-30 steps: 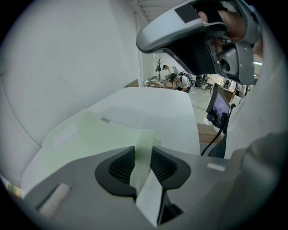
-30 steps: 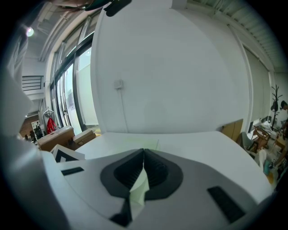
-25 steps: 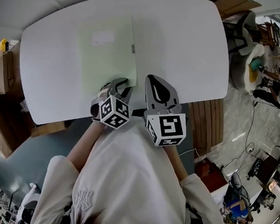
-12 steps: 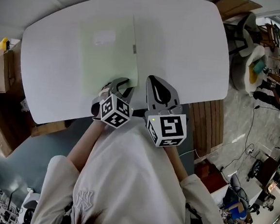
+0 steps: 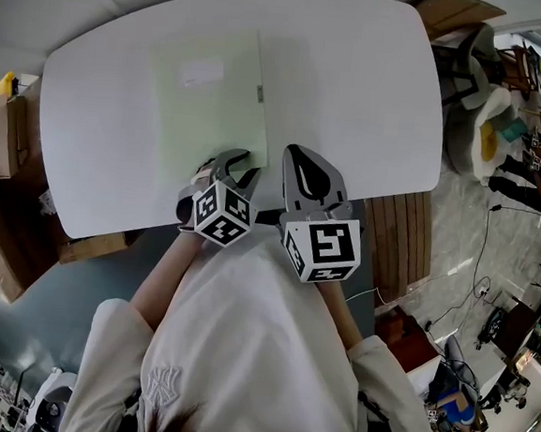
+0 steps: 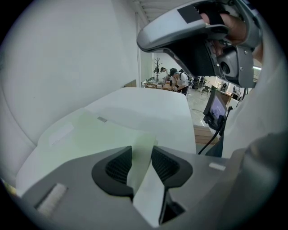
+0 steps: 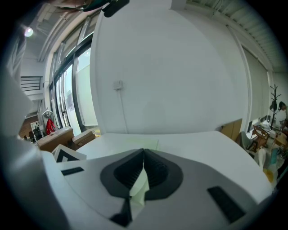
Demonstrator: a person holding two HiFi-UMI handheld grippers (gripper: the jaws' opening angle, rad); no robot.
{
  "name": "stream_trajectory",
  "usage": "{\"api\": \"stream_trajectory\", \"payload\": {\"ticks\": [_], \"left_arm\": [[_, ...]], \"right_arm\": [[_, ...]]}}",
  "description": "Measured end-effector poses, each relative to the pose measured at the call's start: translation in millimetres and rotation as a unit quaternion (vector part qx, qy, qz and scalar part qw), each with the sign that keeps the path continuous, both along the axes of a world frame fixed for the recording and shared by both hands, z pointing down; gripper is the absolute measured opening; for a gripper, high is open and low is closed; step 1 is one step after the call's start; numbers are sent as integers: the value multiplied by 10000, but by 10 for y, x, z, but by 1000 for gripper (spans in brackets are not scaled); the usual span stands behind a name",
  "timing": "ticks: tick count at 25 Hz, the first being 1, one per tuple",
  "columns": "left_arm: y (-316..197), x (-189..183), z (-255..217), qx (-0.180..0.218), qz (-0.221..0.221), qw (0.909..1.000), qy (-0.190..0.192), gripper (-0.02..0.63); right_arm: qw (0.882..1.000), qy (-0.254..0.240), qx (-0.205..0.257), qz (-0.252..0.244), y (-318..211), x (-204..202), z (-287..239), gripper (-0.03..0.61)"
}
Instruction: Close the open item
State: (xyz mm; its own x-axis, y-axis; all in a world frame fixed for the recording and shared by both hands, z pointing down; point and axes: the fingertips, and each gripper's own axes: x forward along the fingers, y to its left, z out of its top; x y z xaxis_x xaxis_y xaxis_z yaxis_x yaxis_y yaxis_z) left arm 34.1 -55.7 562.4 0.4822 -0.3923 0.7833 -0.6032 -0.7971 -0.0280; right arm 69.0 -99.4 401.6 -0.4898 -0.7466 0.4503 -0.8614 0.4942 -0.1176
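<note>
- The green folder (image 5: 210,102) lies closed on the white table (image 5: 357,86).
- The left gripper (image 6: 141,157) has just been opening: released, with the folder's near corner between its jaws.
- The right gripper (image 7: 143,157) is clenched, its jaw tips together.

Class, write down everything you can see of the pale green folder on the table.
The pale green folder is a thin, rectangular, paper-like cover lying flat and shut on the white table. A whitish label sits near its far end, a small grey tab on its right edge. Its near corner lies between the left gripper's fingers, which have just been opening and stand apart.
</note>
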Motion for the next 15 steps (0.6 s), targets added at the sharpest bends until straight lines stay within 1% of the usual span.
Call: {"api": "stream_trajectory", "payload": {"ticks": [1, 3, 12, 13, 15], "left_arm": [[11, 8, 5, -48, 23, 10000, 20, 141], [36, 27, 12, -156, 42, 9998, 86, 170], [43, 43, -3, -194, 35, 9997, 166, 170], [46, 42, -6, -210, 18, 9996, 196, 172], [42, 33, -15, -318, -112, 9987, 372, 175]], "right_arm": [[10000, 3, -1, 3, 0, 0, -2, 9], [10000, 4, -5, 12, 3, 5, -8, 9], [10000, 2, -2, 33, 2, 23, -19, 9], [10000, 0, -2, 31, 4, 19, -20, 9], [10000, -1, -3, 30, 3, 9, -20, 9]]}}
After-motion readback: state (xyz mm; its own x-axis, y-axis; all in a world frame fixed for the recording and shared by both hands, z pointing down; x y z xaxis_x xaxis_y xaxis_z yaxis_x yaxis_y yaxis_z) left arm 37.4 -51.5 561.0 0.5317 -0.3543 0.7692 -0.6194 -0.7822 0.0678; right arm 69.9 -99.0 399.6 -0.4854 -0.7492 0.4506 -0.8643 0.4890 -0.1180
